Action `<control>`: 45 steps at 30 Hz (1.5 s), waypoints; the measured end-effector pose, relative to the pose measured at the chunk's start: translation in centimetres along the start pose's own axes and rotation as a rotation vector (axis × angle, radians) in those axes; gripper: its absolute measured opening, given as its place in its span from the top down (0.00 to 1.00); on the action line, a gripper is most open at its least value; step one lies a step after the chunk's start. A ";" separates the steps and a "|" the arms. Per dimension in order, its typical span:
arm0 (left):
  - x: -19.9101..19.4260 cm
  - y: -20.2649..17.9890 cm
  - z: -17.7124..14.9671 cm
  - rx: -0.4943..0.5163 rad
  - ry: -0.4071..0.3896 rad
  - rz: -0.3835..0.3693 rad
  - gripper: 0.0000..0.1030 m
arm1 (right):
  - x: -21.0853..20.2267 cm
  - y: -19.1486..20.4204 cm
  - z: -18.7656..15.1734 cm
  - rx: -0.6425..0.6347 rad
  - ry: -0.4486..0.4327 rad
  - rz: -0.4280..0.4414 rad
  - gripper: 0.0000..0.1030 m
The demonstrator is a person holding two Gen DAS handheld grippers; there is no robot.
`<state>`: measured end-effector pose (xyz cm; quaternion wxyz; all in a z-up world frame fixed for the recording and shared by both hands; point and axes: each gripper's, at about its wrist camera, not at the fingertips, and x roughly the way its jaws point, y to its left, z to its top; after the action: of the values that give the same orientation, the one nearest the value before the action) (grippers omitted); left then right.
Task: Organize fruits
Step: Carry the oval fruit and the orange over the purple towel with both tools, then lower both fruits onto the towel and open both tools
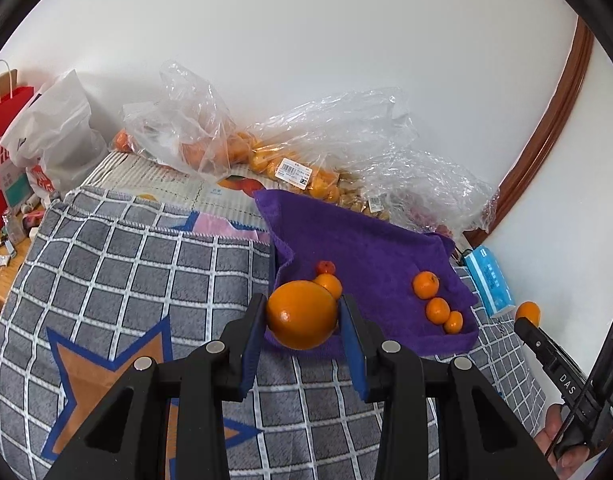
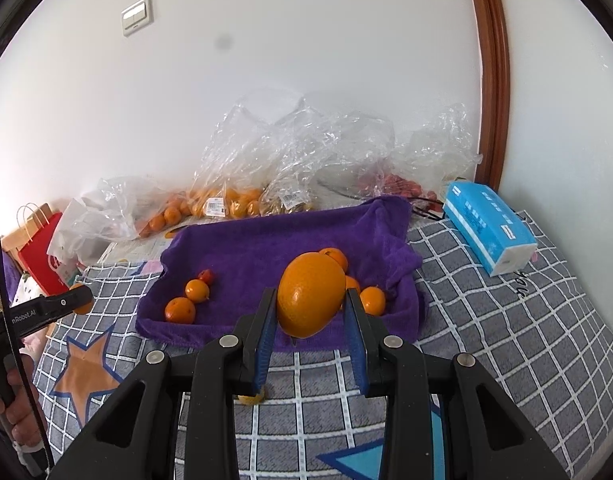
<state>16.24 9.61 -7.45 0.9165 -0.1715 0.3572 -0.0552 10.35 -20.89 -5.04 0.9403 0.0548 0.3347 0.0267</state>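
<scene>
- Clamping a large orange (image 1: 301,314), the left hand-held gripper (image 1: 302,320) has both blue pads pressed on its sides, the fruit carried above the near edge of the purple towel (image 1: 366,248).
- Right hand-held gripper (image 2: 311,312): likewise closed on a second large orange (image 2: 311,294), held over the towel's front right part.
- Towel: spread on a grey checked blanket (image 1: 146,264), far edge rumpled against the wall side.
- Left group on the towel: two small mandarins (image 2: 197,290) and one tiny red fruit (image 2: 206,276), set in a short line, touching or nearly so.
- Right group on the towel: three small mandarins (image 1: 425,285) in a row.
- Progress, as judged: sorting partly done; two rows begun, the two large oranges not yet set down.
- Left to do, as judged: clear plastic bags (image 1: 306,148) along the wall hold many more mandarins and some darker small fruit, kind unclear.
- Appearance of held oranges: smooth, glossy, deep orange, oval, far larger than the mandarins; no bruising visible.
- Nearby: blue tissue pack (image 2: 488,232) just beside the towel's right edge; red paper bag (image 1: 4,152) far left.
</scene>
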 end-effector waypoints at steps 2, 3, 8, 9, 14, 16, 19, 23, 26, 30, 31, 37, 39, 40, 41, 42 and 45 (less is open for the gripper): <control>0.7 0.0 0.4 -0.003 -0.003 -0.002 0.66 | 0.9 0.1 0.3 -0.002 0.003 0.005 0.68; 1.0 0.1 0.6 -0.006 -0.002 -0.002 0.66 | 1.4 0.1 0.5 -0.002 0.004 0.008 0.68; 3.1 0.1 1.3 -0.023 0.023 -0.013 0.66 | 4.5 0.0 1.2 0.005 0.025 0.025 0.68; 3.7 -0.1 1.4 -0.024 0.028 -0.013 0.66 | 5.0 0.0 1.3 0.004 0.030 0.027 0.68; 5.9 -0.7 1.9 -0.027 0.045 -0.021 0.66 | 8.3 0.3 1.3 -0.021 0.064 0.033 0.68; 6.9 -1.0 1.9 -0.030 0.057 -0.029 0.66 | 9.4 0.3 1.2 -0.025 0.083 0.035 0.68; 8.4 -1.7 1.8 -0.027 0.081 -0.037 0.66 | 11.0 0.2 0.8 -0.029 0.106 0.046 0.68; 9.8 -2.6 1.4 -0.004 0.099 -0.044 0.66 | 12.1 -0.2 0.1 -0.035 0.123 0.056 0.68; 10.4 -2.8 1.1 0.003 0.099 -0.053 0.66 | 13.0 -0.3 -0.6 -0.047 0.151 0.056 0.68; 11.0 -2.6 0.7 0.005 0.104 -0.072 0.66 | 13.7 0.0 -1.2 -0.062 0.184 0.058 0.68; 11.0 -2.5 0.7 0.005 0.102 -0.078 0.66 | 13.8 0.1 -1.3 -0.067 0.189 0.058 0.68; 11.1 -1.9 0.5 -0.007 0.096 -0.104 0.66 | 14.7 0.6 -1.9 -0.097 0.213 0.058 0.68; 11.2 -2.0 0.4 -0.008 0.096 -0.111 0.66 | 14.8 0.6 -1.9 -0.102 0.209 0.052 0.68; 11.2 -2.0 0.4 -0.007 0.095 -0.115 0.66 | 14.8 0.6 -2.0 -0.102 0.206 0.053 0.68; 11.3 -2.1 0.3 -0.005 0.096 -0.118 0.66 | 14.7 0.6 -2.0 -0.103 0.204 0.055 0.68; 11.3 -2.2 0.2 -0.003 0.097 -0.127 0.66 | 14.7 0.6 -2.0 -0.103 0.203 0.055 0.68; 11.5 -2.6 0.0 0.003 0.100 -0.148 0.66 | 14.6 0.5 -2.0 -0.100 0.201 0.055 0.68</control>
<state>24.80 4.63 -13.88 0.8911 -0.1931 0.3889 -0.1316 20.43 -18.98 -15.66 0.9025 0.0140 0.4241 0.0744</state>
